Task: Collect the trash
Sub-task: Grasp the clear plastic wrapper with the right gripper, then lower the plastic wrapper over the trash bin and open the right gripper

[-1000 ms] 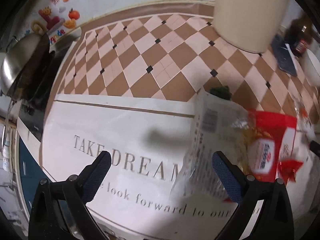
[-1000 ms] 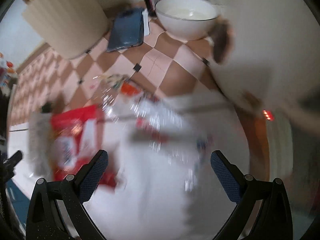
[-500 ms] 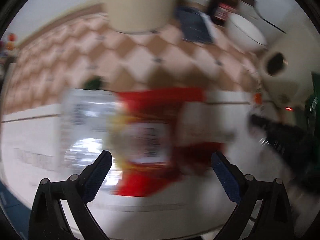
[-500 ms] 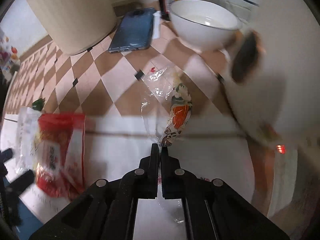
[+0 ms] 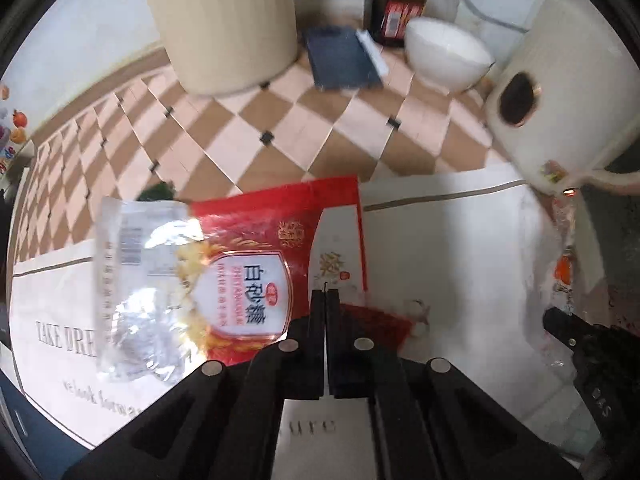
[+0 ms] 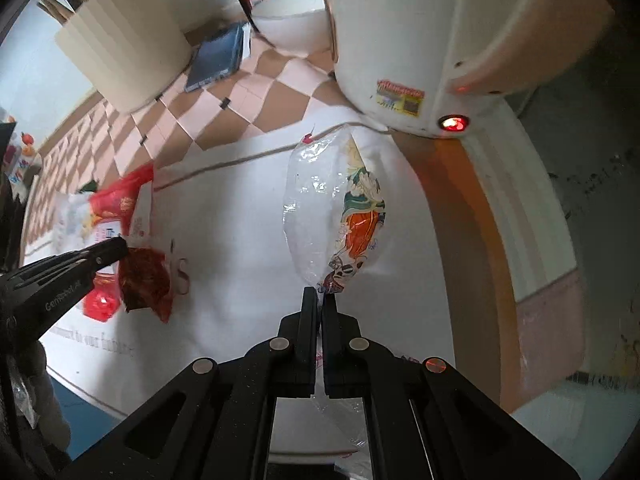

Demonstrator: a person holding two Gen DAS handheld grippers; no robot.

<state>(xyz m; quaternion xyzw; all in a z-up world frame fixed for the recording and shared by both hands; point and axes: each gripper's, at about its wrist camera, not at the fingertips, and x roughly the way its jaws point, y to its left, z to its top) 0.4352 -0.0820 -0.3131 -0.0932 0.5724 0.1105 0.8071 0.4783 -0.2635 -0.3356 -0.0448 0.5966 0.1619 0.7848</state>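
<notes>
On the left, my left gripper [image 5: 326,294] has its fingers pressed together on the edge of the red wrapper [image 5: 256,268]. The red wrapper lies on the white mat [image 5: 440,248] on the counter [image 5: 304,120], and a clear silver wrapper [image 5: 132,276] sits partly under it. I think the red one could slip out if I lift fast, because I only pinch a thin edge. The silver one may stay behind.

On the right, my right gripper [image 6: 319,300] pinches the end of the clear bag [image 6: 332,212] with the orange picture. The bag is just beside the big white cooker [image 6: 420,40]. If I swing it, it could brush the cooker and pull loose.

Farther back, the white bowl [image 5: 446,52] looks empty from here. The tall cream holder [image 6: 120,48] has sticks poking out of its top.
</notes>
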